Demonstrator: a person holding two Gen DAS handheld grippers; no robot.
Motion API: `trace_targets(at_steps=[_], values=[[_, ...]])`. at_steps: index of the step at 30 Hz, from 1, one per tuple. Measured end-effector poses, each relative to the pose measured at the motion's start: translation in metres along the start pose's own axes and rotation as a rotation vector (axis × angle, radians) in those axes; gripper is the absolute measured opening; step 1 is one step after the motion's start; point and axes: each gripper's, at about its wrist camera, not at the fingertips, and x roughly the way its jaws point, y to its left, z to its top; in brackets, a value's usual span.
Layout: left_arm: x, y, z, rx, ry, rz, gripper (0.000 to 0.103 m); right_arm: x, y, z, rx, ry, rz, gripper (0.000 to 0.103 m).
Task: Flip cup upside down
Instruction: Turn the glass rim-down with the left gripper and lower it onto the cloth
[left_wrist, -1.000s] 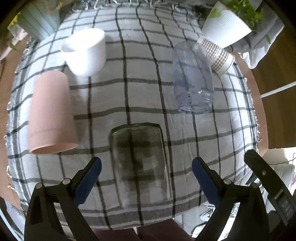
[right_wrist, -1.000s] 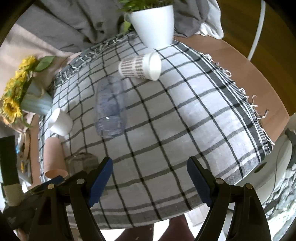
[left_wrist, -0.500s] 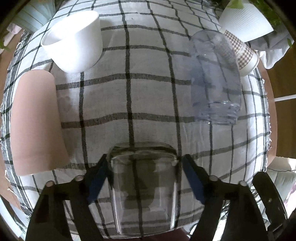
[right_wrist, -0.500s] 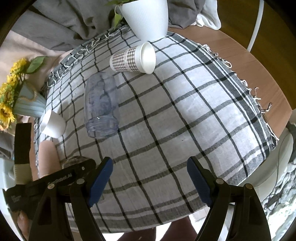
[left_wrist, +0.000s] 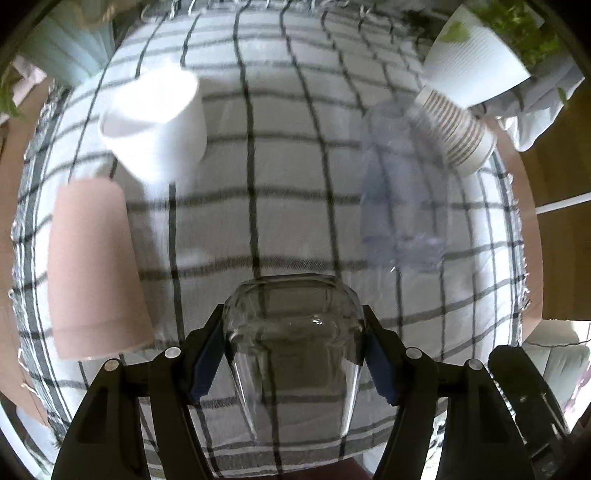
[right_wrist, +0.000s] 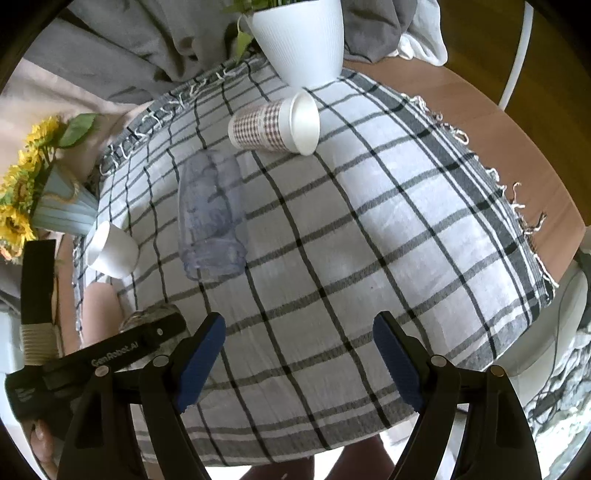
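Observation:
My left gripper is shut on a clear glass cup and holds it between its blue pads, tilted, just above the checked cloth near the table's front edge. In the right wrist view the left gripper's black body shows at the lower left with a bit of the glass behind it. My right gripper is open and empty above the cloth's front part.
A pink cup lies on its side at left, a white cup stands behind it, a clear bluish plastic cup and a checked paper cup lie at right. A white plant pot and a sunflower vase stand at the back.
My left gripper moved forward around the lying glass cup, closed on it and has lifted and tilted it. My right gripper stayed open and drifted slightly closer to the table.

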Motion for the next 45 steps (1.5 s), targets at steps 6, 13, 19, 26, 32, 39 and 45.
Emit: trace_targets(at_steps=[6, 13, 19, 26, 32, 39, 45], values=[[-0.019, -0.006, 0.009, 0.037, -0.083, -0.006, 0.067, -0.01, -0.001, 0.006, 0.006, -0.04, -0.001, 0.082], [-0.024, -0.025, -0.009, 0.073, -0.131, 0.007, 0.066, -0.011, -0.007, 0.004, -0.017, -0.042, -0.017, 0.082], [-0.029, -0.034, -0.031, 0.091, -0.141, 0.019, 0.066, -0.007, -0.015, -0.003, -0.033, -0.017, -0.032, 0.082], [-0.029, -0.038, -0.048, 0.099, -0.147, 0.032, 0.066, -0.004, -0.017, -0.01, -0.087, -0.001, -0.052, 0.082], [-0.025, -0.04, -0.052, 0.092, -0.146, 0.022, 0.066, -0.005, -0.015, -0.011, -0.125, -0.001, -0.066, 0.082], [-0.019, -0.041, -0.056, 0.068, -0.13, -0.007, 0.077, -0.005, -0.016, -0.012, -0.146, 0.005, -0.083, 0.082], [-0.022, -0.042, -0.058, 0.07, -0.153, -0.003, 0.083, -0.009, -0.018, -0.015, -0.154, -0.004, -0.093, 0.083]])
